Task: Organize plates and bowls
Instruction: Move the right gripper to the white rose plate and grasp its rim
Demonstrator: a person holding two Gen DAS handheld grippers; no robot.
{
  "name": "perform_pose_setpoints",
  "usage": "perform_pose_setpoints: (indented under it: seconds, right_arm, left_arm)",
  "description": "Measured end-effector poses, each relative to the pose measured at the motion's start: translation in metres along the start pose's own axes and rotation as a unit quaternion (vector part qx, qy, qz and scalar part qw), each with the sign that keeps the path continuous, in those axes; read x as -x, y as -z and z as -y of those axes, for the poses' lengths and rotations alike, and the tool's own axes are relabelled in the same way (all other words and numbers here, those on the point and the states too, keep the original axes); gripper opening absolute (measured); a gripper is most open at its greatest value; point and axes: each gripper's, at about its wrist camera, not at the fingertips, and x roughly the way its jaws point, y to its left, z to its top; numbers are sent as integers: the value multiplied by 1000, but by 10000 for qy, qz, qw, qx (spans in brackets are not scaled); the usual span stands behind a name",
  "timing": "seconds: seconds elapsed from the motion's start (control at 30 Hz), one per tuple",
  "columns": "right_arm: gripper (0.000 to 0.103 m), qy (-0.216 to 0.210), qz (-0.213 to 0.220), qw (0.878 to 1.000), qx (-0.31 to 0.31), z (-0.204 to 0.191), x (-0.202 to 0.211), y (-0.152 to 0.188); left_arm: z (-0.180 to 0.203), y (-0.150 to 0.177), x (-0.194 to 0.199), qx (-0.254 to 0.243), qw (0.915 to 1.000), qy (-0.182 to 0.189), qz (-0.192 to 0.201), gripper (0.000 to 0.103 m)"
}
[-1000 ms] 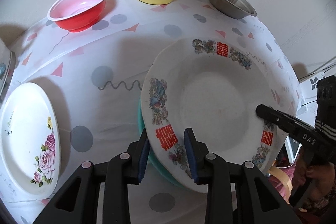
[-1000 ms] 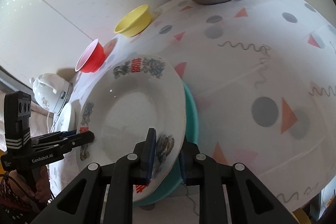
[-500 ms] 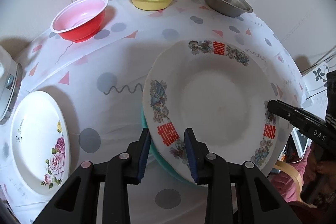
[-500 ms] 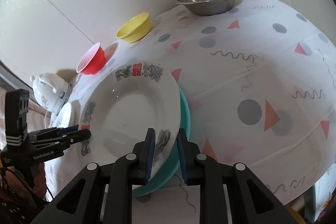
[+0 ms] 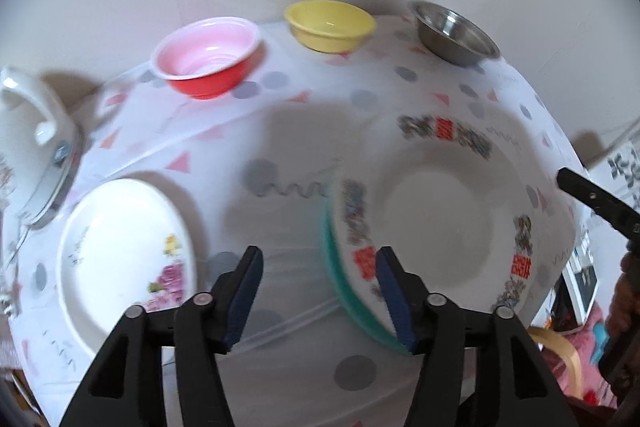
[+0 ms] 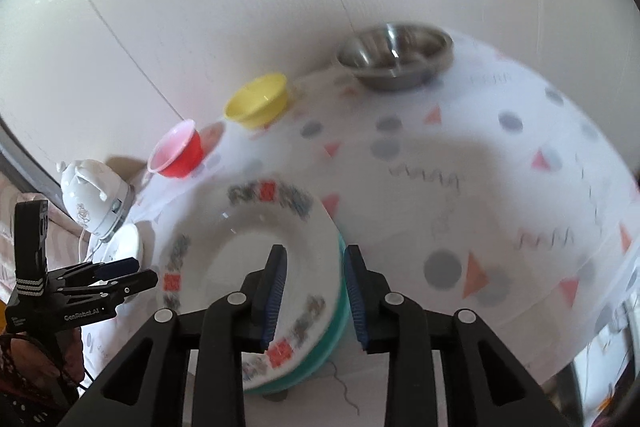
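In the left wrist view, your left gripper (image 5: 318,293) has just been opening its jaws; they stand released, with the near rim of the patterned plate (image 5: 440,211) between them but the pads clear of it. That plate is white and deep-welled, with red double-character marks and blue-grey floral clusters spaced around its rim, though motion blur smears the detail. It rests on a teal plate (image 5: 340,291), of which only a crescent shows at its left and lower edge, on the surface (image 5: 280,131) covered in a white cloth printed with grey dots and pink triangles. To the left lies a separate white plate with a rose print (image 5: 124,255). Along the far edge stand a red bowl (image 5: 208,57), a yellow bowl (image 5: 330,25) and a steel bowl (image 5: 456,31), each apart from the others.

In the right wrist view, your right gripper (image 6: 314,301) has also just been opening; its jaws are parted, straddling the right rim of the stacked plates, and they appear to stand off it, though blur makes the contact hard to judge. The patterned plate sits level on the teal one, near the front edge of the surface.
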Motion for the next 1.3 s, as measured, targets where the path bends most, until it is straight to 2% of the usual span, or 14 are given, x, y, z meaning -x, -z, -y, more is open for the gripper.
perform_pose_setpoints:
  seconds: [0.2,0.37,0.5,0.63,0.73,1.03,1.3]
  right_arm:
    - [30,-487,49,9984,297,-37,-8,-21]
    - [30,-830,-177,9937,728,-77,-31,-30]
    - [30,-1111,-451,9876,1009,-110,-50,-31]
    - [30,-1404,-804,9808,1084,-138,-73,-33]
    - [32,-1626,-1012,9748,1145,-158,-86,-31]
    - [34,-1757,-1575,9611,1433,-216,-132,-16]
    - [34,-1768,-1905,9580,1216,-230,-170,-14]
  left_arm:
    - [-47,6,18,749,9970,-122,146,65]
    - [-84,20,28,1346,9902,-332,190,65]
    - [-114,32,36,1778,9822,-572,207,66]
    - [-141,45,41,2192,9718,-839,242,73]
    - [-161,55,44,2435,9644,-1002,244,74]
    - [-200,80,39,2852,9500,-1270,77,74]
    - [-210,89,31,2914,9510,-1033,47,71]
